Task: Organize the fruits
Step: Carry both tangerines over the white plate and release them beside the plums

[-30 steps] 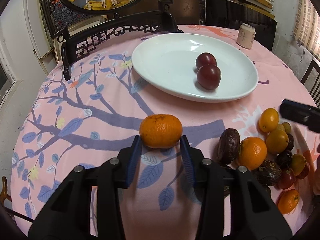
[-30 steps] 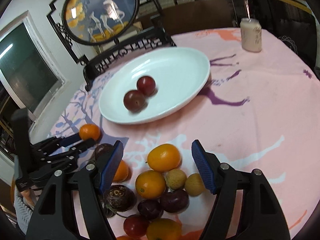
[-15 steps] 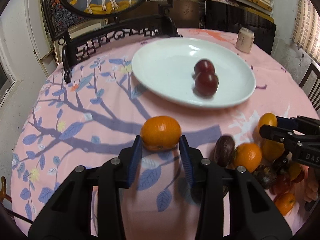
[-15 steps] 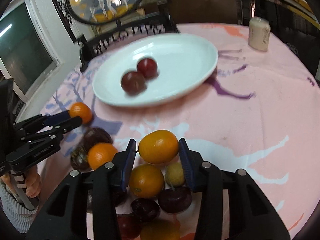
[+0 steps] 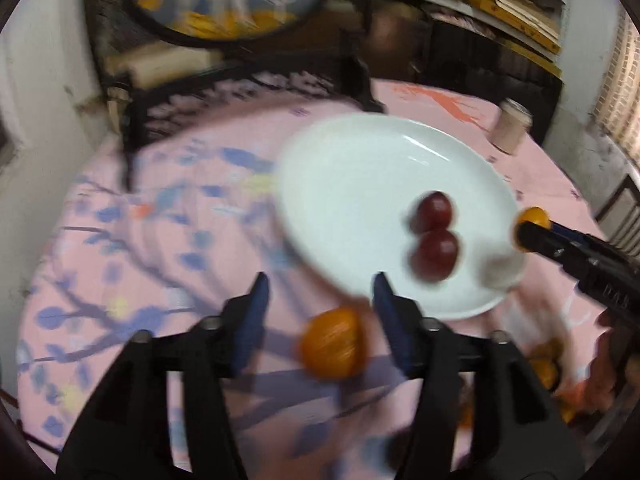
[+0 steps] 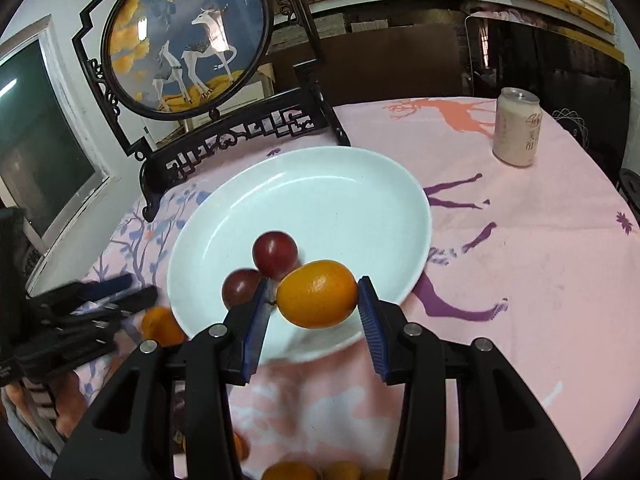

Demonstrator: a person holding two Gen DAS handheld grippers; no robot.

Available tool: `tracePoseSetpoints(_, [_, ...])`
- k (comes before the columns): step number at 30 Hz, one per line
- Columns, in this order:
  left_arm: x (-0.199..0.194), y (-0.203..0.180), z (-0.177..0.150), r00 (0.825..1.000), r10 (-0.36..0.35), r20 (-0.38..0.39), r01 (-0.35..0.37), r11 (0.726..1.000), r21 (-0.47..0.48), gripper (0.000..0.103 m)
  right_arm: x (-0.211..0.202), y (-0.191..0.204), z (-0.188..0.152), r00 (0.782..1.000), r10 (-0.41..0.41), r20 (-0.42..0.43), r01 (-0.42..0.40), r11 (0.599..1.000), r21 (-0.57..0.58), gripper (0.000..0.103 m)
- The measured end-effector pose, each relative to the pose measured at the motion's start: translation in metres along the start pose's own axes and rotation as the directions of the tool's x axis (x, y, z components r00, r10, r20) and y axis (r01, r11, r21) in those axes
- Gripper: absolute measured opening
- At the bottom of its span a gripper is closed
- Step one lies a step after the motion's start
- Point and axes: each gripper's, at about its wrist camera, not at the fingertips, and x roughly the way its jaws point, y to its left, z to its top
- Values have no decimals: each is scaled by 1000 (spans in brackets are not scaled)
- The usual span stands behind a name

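Right gripper [image 6: 316,300] pinching kumquat [image 6: 317,294] crosswise, over near rim of plate [image 6: 240,216]. Left gripper [image 5: 320,300] jaws opening, mandarin [image 5: 332,342] loose below on desk [image 5: 120,260].

A pale cylindrical drink can [image 6: 517,132] stands upright on the pink tree-patterned tablecloth [image 6: 540,264]. A round deer painting in a black carved wooden stand [image 6: 188,36] sits at the table's far edge.
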Motion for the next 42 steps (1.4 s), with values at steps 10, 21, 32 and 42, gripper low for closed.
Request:
tracePoseSetpoints(10, [-4, -10, -34, 1000, -8, 18, 5, 983, 183, 66, -15, -3, 0, 999, 33, 11, -33, 999, 9, 44])
tracePoseSetpoints(21, [19, -23, -40, 1000, -18, -16, 21, 981, 193, 47, -14, -3, -3, 999, 50, -4, -50, 999, 22, 44])
tracePoseSetpoints(32, [-1, -17, 21, 997, -8, 78, 5, 999, 44, 47, -9, 7, 5, 1000, 19, 18, -19, 1000, -16, 45])
tracePoseSetpoints(42, [7, -24, 13, 994, 17, 106, -24, 998, 66, 73, -21, -11, 3, 997, 2, 83, -3, 1000, 15, 62])
